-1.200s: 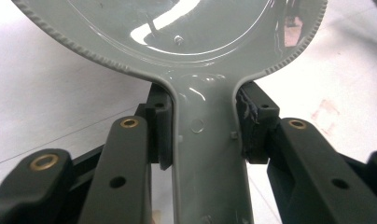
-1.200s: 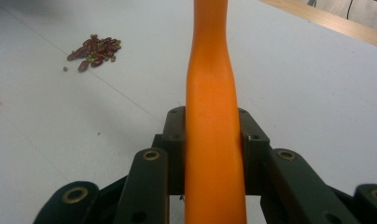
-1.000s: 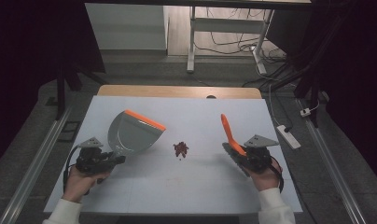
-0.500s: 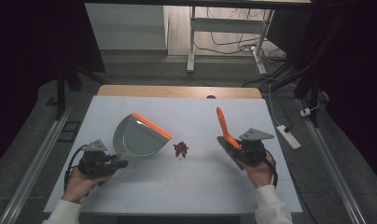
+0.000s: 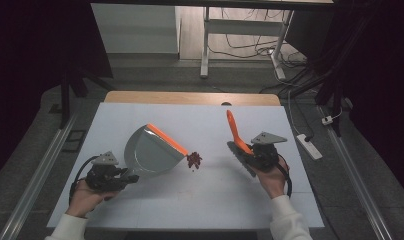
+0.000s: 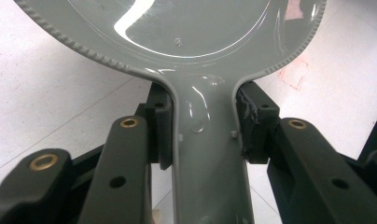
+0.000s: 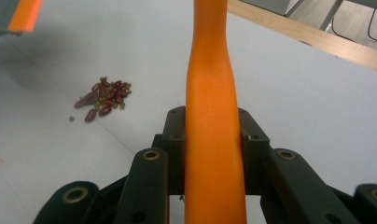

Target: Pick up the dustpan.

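We held the left gripper clamped on the grey handle of the dustpan, whose orange lip rested on the worktop just short of the pile of beans. Our right gripper was closed on the orange handle of the brush, with its dark bristles low, beside that gripper and well apart from the pile. We judged that the sweeping step was set up but not begun: the beans lay loose between pan and brush. The next move called for bringing the bristles down behind the beans, on their side away from the pan, and pushing them across the orange lip while the pan held firm. We could read no brand, label or writing.
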Tool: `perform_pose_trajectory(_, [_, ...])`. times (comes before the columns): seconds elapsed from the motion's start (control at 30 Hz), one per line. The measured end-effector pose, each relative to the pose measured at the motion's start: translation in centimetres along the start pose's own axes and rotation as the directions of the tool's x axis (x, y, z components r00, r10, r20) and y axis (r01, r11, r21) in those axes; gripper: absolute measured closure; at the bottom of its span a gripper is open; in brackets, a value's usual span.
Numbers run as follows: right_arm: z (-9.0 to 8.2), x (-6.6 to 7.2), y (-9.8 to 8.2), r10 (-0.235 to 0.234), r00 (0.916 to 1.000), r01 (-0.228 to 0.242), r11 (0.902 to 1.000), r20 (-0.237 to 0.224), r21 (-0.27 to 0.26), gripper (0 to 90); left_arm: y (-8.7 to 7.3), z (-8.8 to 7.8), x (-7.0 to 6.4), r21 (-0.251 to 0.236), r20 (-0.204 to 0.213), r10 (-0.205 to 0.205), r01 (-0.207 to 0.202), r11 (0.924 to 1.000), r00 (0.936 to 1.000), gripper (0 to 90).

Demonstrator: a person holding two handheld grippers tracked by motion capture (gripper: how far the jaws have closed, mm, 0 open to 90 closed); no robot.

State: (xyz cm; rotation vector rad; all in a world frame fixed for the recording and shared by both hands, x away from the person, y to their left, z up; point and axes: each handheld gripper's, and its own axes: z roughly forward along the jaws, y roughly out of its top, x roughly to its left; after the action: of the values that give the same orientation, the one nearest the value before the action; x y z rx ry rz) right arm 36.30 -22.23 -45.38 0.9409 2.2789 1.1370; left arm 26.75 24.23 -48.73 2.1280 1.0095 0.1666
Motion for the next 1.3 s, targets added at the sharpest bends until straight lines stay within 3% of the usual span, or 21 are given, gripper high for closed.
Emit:
perform_pose_trajectory(0.3, [1.6, 0.8, 1.6, -0.022, 0.9993, 0.021, 0.9997, -0.031, -0.012, 70.3, 0.0, 0.0, -0.5, 0.031, 0.046, 0.042, -0.044, 0.9986, 0.998, 61.9])
perform_pose_trajectory(0.63, [3.6, 1.8, 2.9, -0.045, 0.9967, 0.045, 0.999, -0.067, -0.004, 70.3, 0.0, 0.3, -1.2, 0.088, 0.083, 0.097, -0.104, 0.9906, 0.9918, 61.9])
perform_pose_trajectory(1.3, [5.2, 2.4, 3.6, -0.054, 0.9948, 0.055, 0.9985, -0.087, 0.004, 70.3, 0.3, 1.7, -2.0, 0.173, 0.104, 0.119, -0.135, 0.9756, 0.9874, 61.8])
